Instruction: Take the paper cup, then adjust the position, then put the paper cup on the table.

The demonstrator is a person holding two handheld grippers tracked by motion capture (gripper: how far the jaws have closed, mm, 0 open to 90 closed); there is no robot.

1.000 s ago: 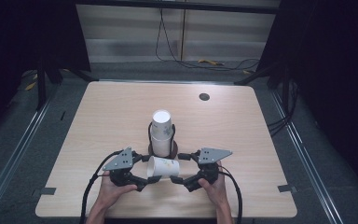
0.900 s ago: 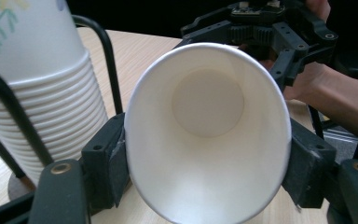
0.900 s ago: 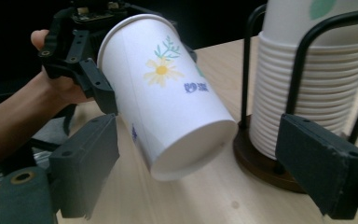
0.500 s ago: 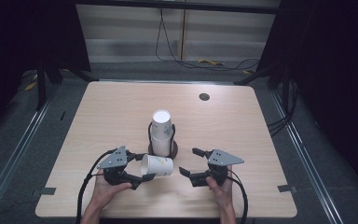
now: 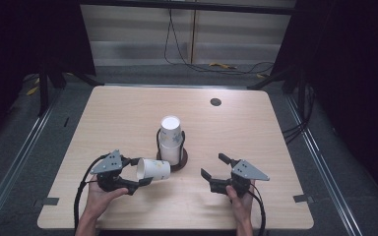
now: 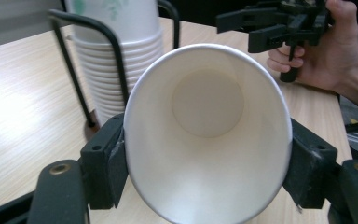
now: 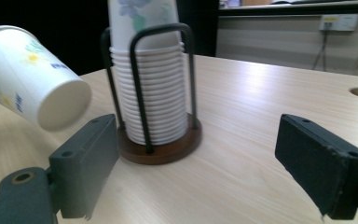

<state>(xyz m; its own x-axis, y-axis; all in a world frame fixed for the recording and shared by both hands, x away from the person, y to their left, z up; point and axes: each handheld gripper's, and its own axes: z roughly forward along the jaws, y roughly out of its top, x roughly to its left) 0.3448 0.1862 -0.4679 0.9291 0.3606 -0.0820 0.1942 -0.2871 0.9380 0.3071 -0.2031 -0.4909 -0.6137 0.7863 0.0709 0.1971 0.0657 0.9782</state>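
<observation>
In the high view, the left gripper is holding a paper cup on its side, just left of the cup stack in its wire holder on the bench; the right gripper is hovering to the stack's right, jaws spread and empty.

In the left gripper view, the jaws are pressing both sides of the paper cup, its mouth facing the camera, the cup stack standing behind.

In the right gripper view, the jaws are gaping wide, the cup stack rising between them farther off and the paper cup tilting to its left.
</observation>
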